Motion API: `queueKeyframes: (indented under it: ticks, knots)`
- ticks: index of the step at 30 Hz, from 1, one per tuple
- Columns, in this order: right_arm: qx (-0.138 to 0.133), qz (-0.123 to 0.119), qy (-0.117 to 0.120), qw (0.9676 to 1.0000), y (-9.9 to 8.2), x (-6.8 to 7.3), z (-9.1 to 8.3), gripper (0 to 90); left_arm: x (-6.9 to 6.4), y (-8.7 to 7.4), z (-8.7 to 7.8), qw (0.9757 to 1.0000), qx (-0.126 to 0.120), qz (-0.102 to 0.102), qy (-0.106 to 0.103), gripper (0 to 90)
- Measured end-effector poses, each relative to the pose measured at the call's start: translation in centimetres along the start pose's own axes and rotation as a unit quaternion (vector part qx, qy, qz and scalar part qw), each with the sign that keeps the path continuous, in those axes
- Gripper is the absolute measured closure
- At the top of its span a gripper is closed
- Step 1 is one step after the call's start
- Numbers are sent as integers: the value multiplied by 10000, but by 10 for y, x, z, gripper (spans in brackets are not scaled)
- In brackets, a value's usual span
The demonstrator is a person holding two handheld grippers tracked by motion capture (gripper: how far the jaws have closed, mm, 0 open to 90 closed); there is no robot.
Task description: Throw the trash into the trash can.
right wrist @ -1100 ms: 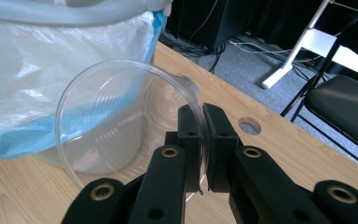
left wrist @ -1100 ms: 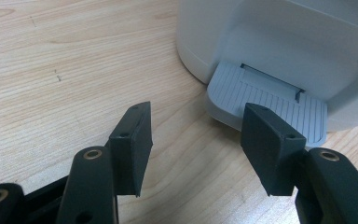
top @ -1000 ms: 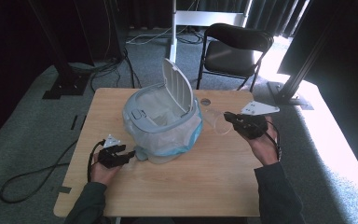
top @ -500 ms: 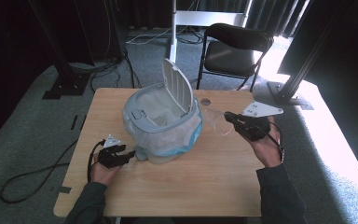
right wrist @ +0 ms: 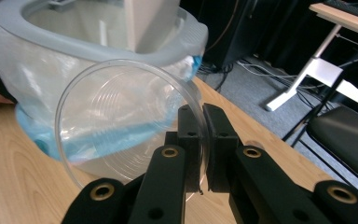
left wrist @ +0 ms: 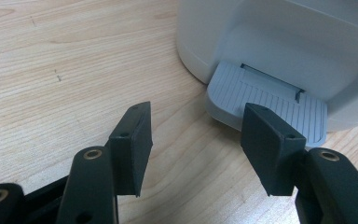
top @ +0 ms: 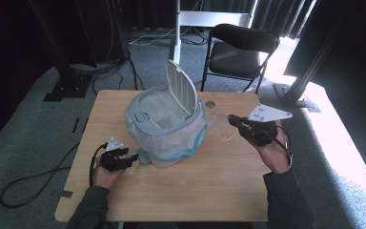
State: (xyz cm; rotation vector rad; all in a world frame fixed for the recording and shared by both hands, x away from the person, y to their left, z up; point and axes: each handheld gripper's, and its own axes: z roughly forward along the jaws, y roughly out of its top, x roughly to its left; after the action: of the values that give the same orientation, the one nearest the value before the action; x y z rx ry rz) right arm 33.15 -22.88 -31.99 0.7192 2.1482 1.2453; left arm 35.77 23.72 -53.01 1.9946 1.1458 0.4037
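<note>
While its jaws pinch the rim of a clear plastic lid [right wrist: 126, 126], the right gripper [right wrist: 201, 140] holds it above the wooden table [top: 209, 191], just right of a grey pedal bin [top: 164, 126]. That bin stands mid-table with its flap raised and a clear liner inside. Near its left foot pedal [left wrist: 265, 100], the left gripper [left wrist: 196, 140] rests with jaws apart, one pad over the pedal.

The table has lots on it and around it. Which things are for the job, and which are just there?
For the job:
bin
pedal
clear cup
left gripper
right gripper

Just there:
chair
white stand
floor cable
</note>
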Motion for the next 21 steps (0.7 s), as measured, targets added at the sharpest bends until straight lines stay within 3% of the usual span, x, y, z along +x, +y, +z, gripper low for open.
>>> queueKeyframes:
  ticks: [21]
  knots:
    - [-387, -99, 613, 9973, 20, 16, -2, 864, 0, 0, 0, 10000, 2, -9, -11, 436]
